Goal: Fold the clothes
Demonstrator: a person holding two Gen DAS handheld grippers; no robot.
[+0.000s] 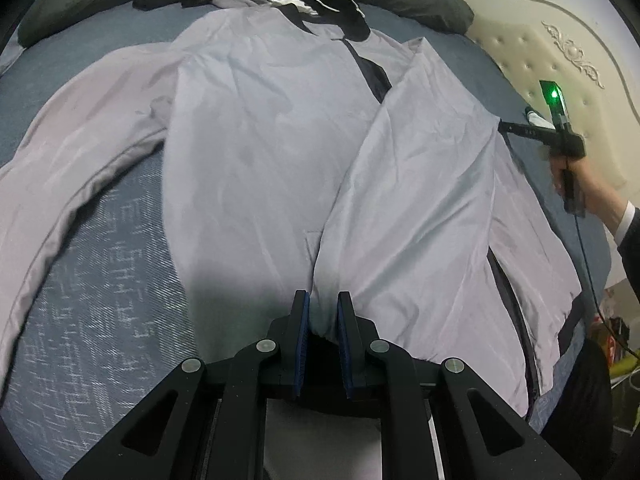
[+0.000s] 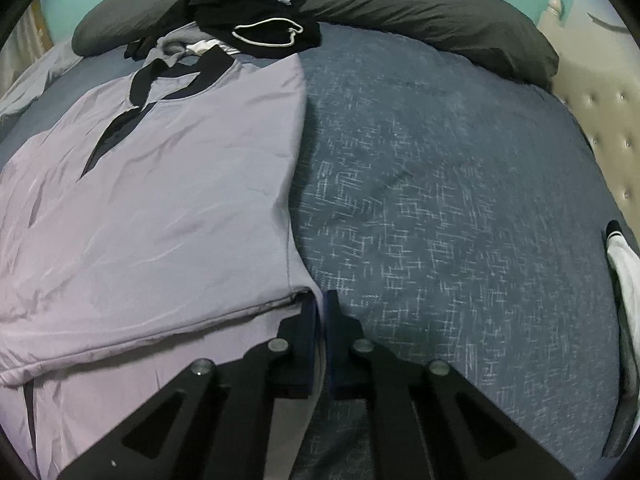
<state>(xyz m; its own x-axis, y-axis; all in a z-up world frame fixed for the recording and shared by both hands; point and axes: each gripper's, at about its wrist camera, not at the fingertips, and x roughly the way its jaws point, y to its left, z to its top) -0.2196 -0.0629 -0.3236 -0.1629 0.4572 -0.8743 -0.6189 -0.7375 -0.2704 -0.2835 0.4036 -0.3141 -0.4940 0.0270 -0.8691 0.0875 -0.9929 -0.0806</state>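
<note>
Jacket [image 1: 256, 128]: smooth lilac-grey fabric, dark zip placket, right side folded over.
Left tongs [image 1: 323, 312]: clamped on hem.
Right tongs [image 2: 321, 312]: clamped on folded edge.
Bed [image 2: 460, 200]: blue woven cover.

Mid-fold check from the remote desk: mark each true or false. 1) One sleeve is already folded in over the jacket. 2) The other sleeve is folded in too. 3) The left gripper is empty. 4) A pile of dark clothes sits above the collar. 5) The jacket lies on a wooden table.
1) True. One side of the grey jacket lies folded across its body, with a straight edge facing the bare bedspread.
2) False. The other sleeve lies spread out on the bedspread.
3) False. The left gripper pinches jacket fabric between its pads.
4) True. The dark clothes lie against the dark pillow.
5) False. It lies on a bed with a blue patterned bedspread.
</note>
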